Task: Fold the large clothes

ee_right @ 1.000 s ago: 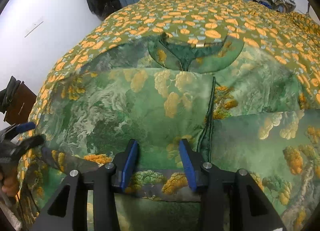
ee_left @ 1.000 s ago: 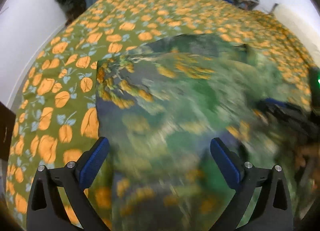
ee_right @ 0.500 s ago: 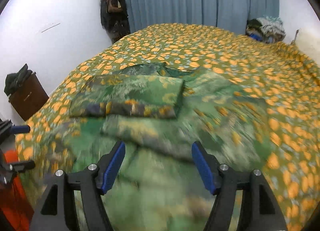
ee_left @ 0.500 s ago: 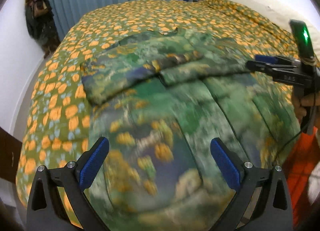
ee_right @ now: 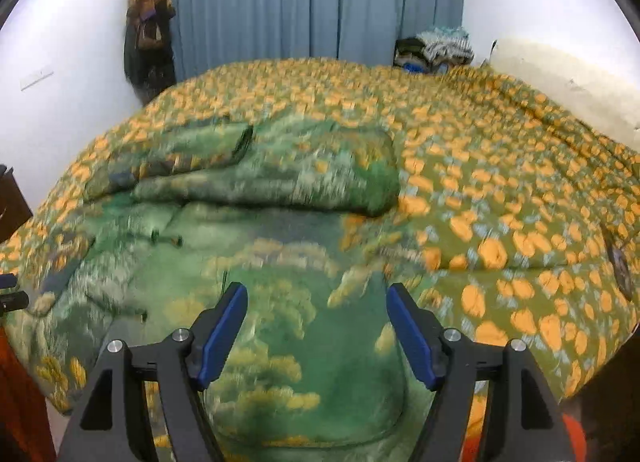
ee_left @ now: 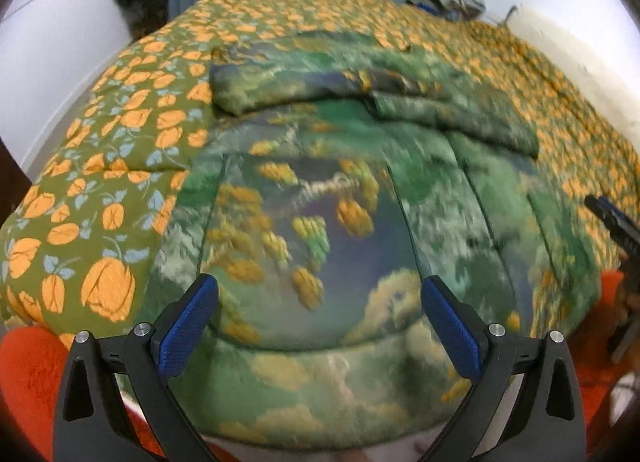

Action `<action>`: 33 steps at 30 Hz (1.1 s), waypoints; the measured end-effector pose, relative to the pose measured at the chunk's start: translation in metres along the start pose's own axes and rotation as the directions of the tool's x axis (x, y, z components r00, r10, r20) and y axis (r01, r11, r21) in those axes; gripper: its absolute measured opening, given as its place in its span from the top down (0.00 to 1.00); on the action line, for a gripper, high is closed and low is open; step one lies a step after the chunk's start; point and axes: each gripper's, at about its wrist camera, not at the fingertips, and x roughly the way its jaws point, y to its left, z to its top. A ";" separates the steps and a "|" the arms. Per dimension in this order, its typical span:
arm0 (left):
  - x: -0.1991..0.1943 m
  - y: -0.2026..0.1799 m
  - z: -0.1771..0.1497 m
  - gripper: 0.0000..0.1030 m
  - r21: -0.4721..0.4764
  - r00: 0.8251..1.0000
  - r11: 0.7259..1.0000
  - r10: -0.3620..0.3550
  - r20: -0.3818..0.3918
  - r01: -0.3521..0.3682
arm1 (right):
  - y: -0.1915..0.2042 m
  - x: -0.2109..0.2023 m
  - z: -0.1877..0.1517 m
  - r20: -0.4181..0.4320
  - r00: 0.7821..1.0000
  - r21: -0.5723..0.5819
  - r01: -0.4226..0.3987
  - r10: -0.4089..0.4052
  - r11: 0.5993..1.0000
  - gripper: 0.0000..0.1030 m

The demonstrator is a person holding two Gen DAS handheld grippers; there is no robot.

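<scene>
Garment (ee_left: 320, 202) now released: right tool (ee_right: 316, 326) spread wider, left tool (ee_left: 320, 314) gaping empty.

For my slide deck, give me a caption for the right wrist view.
Open right gripper above a green printed garment, sleeves folded in, on a floral bedspread.

Both wrist cams angled down, sharing garment (ee_left: 320, 230).

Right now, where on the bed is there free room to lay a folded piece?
Free: bedspread right of the green printed garment, and the far stretch toward the curtain. Crowded: the near left, under the garment, and the far right corner with the clothes pile.
</scene>
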 end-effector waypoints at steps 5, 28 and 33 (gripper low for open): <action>0.038 -0.003 -0.012 0.02 0.070 0.993 0.995 0.071 -0.098 -0.064 | 0.018 0.027 -0.016 -0.123 0.991 -0.036 -0.051 0.046 0.998 0.28; 0.040 0.067 -0.030 0.01 -0.108 0.928 0.987 -0.147 -0.343 0.116 | -0.099 0.062 -0.069 -0.665 0.704 0.174 -0.179 0.250 0.968 0.27; 0.032 0.053 -0.034 0.14 -0.040 0.919 0.994 -0.111 -0.378 0.104 | -0.085 0.056 -0.070 -0.698 0.651 0.159 -0.266 0.298 0.951 0.73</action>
